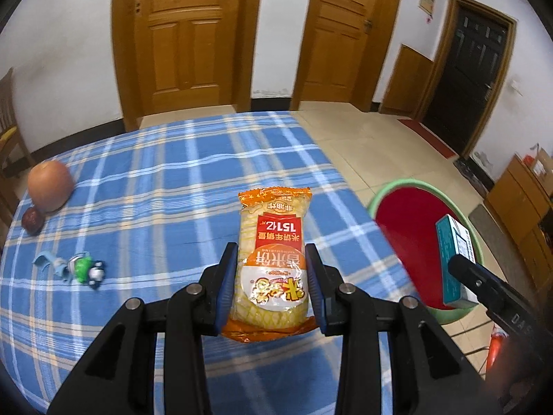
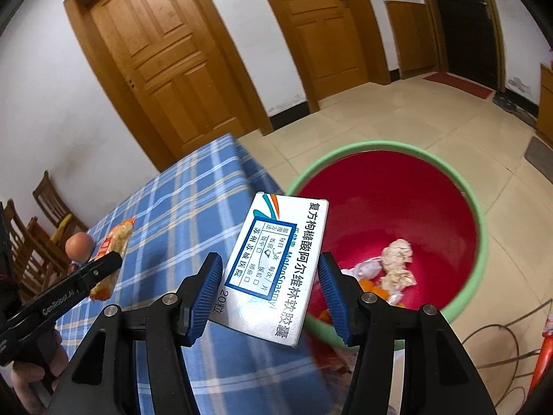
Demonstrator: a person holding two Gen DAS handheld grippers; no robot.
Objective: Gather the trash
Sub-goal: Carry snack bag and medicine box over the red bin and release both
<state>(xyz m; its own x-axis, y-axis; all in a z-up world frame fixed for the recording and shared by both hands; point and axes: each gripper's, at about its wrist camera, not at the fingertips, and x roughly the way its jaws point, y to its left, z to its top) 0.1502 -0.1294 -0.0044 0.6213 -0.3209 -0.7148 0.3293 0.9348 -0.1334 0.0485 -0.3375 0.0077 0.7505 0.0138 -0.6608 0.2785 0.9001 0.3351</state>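
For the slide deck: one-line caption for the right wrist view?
Right gripper holds a white medicine box near the red basin holding scraps, beside the blue plaid table.

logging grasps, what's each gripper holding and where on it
The left gripper pinches the rice cracker packet across its lower half. The right gripper has the medicine box between its fingers by the long sides.

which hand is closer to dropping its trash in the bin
Right. Its gripper holds the medicine box at the rim of the bin, while the left gripper holds the snack packet over the table.
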